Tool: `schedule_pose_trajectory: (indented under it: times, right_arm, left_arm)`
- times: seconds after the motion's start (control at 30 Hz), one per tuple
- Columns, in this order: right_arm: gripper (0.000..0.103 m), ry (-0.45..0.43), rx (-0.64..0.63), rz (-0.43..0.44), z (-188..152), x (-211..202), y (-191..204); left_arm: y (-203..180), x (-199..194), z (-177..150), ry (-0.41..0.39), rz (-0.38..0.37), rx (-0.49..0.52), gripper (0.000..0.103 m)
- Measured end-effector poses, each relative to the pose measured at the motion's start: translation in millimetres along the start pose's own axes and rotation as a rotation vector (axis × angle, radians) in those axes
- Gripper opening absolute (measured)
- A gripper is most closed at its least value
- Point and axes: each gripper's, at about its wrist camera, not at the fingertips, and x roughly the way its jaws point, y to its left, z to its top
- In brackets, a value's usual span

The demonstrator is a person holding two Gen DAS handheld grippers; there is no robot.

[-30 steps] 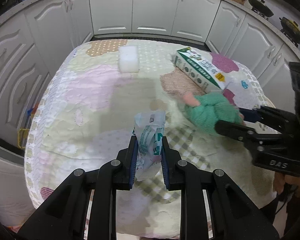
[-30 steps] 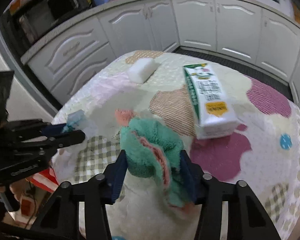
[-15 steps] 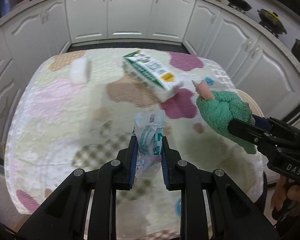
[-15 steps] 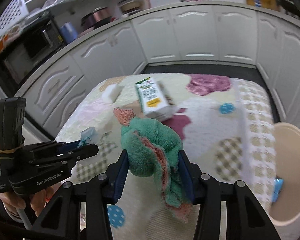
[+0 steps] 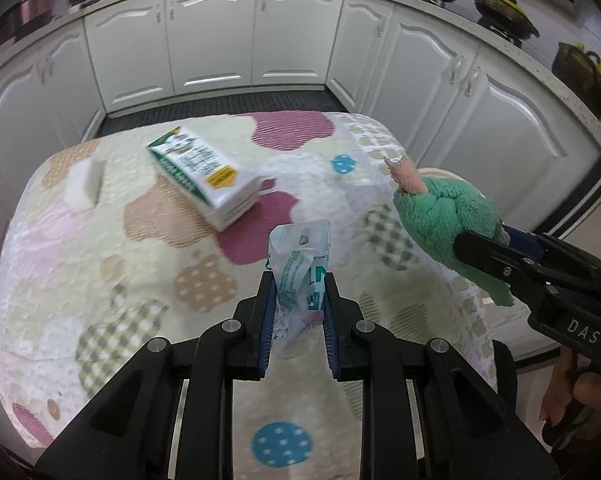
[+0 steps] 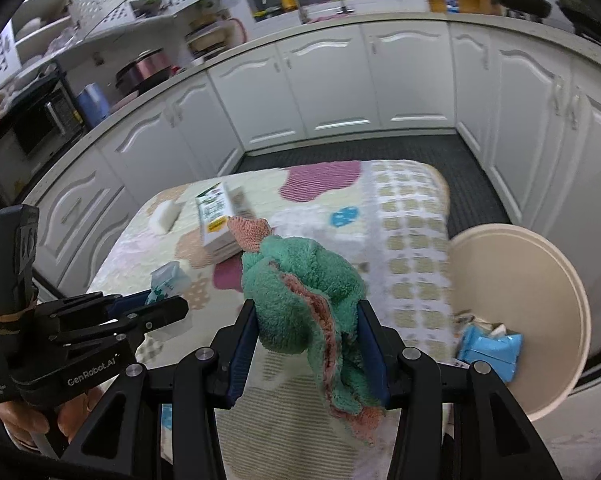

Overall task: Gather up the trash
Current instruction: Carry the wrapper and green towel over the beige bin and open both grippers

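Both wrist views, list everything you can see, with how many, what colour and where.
Wrapper: one, white with green print, held in the left gripper.
Towel: one, green with pink lining, held in the right gripper.
Carton: one, white and green, lying on the table, far side.
Sponge block: one, white, on the table left of the carton.
Bin: one, beige, beside the table's right edge; blue packaging inside.
Tablecloth: one, cream with coloured patches, covering the table.
Cabinets: white, along the walls.
Pans: dark, on the counter, far right.
Left gripper: black, blue pads, shut.
Right gripper: black, blue pads, shut.
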Motion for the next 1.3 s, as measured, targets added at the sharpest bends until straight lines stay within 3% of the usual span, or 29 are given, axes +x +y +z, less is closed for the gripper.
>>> schedule_pose_trajectory:
  times: [0.73,1.3]
  right_arm:
    - [0.047,-0.039,0.223,-0.166,-5.8,-29.0,-117.0]
    - [0.048,-0.032,0.39,-0.257,-19.7,-26.6,-193.4]
  left_arm:
    - [-99.2,48.4,37.7,0.011,-0.044,0.166,0.019]
    - [-163.7,104.8,60.3,0.058,-0.178,0.22,0.02]
